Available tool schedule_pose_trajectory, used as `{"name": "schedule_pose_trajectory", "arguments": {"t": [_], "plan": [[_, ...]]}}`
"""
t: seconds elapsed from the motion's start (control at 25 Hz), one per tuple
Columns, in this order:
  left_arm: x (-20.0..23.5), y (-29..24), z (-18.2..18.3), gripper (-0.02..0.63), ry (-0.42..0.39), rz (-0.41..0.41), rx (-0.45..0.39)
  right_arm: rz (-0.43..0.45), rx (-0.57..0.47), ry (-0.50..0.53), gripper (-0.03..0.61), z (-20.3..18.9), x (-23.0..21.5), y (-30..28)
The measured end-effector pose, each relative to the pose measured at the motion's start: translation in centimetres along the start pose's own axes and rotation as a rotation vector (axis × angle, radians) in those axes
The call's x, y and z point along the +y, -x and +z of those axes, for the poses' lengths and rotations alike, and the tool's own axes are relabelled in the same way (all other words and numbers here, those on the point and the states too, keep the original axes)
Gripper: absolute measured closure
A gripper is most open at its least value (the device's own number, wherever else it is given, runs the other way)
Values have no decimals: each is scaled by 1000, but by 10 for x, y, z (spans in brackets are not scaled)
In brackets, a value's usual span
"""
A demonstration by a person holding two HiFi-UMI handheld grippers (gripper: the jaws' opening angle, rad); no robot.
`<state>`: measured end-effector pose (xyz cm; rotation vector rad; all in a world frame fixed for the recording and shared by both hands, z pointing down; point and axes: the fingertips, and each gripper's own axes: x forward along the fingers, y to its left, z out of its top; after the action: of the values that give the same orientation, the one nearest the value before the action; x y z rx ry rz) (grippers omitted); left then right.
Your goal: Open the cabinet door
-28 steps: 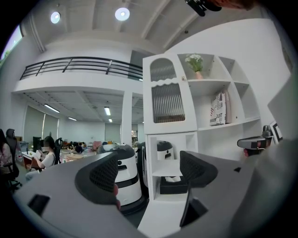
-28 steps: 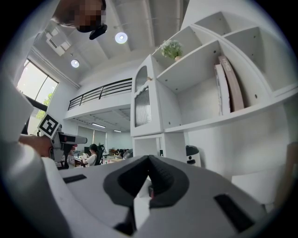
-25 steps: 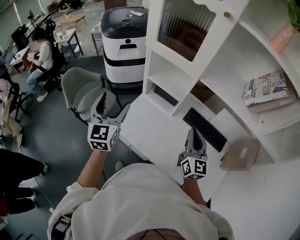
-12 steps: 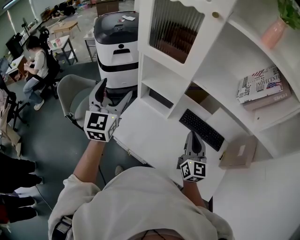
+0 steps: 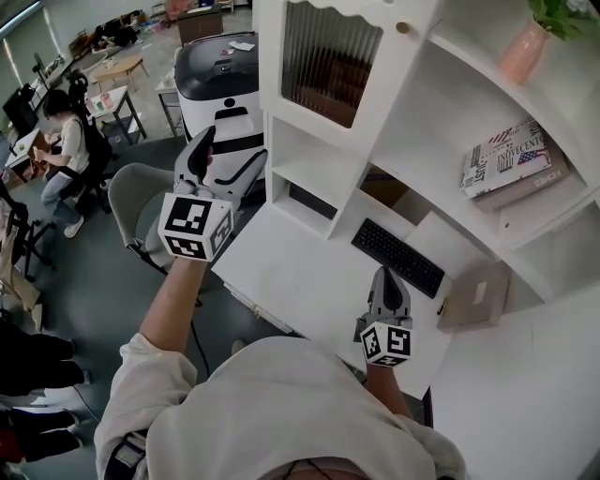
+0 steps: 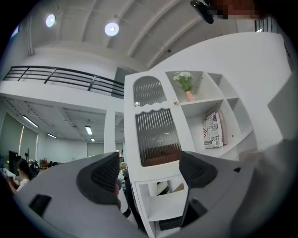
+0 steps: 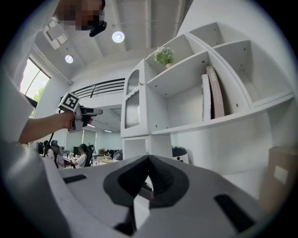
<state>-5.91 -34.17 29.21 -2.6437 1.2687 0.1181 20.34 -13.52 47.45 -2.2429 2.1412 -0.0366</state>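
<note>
The white cabinet door (image 5: 328, 58) has a ribbed glass pane and a small round knob (image 5: 403, 28) at its right edge; it stands closed. My left gripper (image 5: 230, 157) is raised to the left of the cabinet, jaws open and empty, apart from the door. In the left gripper view the door (image 6: 157, 137) and its knob (image 6: 176, 102) lie ahead between the open fingers (image 6: 103, 179). My right gripper (image 5: 387, 286) hovers low over the white desk (image 5: 300, 281), jaws shut on nothing. The right gripper view shows the door (image 7: 132, 109) and the left gripper (image 7: 77, 111) in the distance.
A black keyboard (image 5: 398, 255) and a tan box (image 5: 473, 298) lie on the desk. A book (image 5: 506, 164) and a pink vase (image 5: 520, 42) sit on the open shelves. A black-and-white machine (image 5: 220, 80) and a grey chair (image 5: 141, 202) stand left; a person (image 5: 66, 141) sits beyond.
My left gripper has risen and moved forward toward the cabinet's left side, still open. The right gripper has stayed about where it was, shut.
</note>
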Motion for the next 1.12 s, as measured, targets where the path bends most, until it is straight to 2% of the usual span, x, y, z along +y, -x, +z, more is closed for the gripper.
{"name": "schedule_pose_trajectory", "arguments": {"t": [1.12], "plan": [[-45, -95, 103, 218, -92, -149, -136, -214, -14, -10, 575, 3, -59, 63]]}}
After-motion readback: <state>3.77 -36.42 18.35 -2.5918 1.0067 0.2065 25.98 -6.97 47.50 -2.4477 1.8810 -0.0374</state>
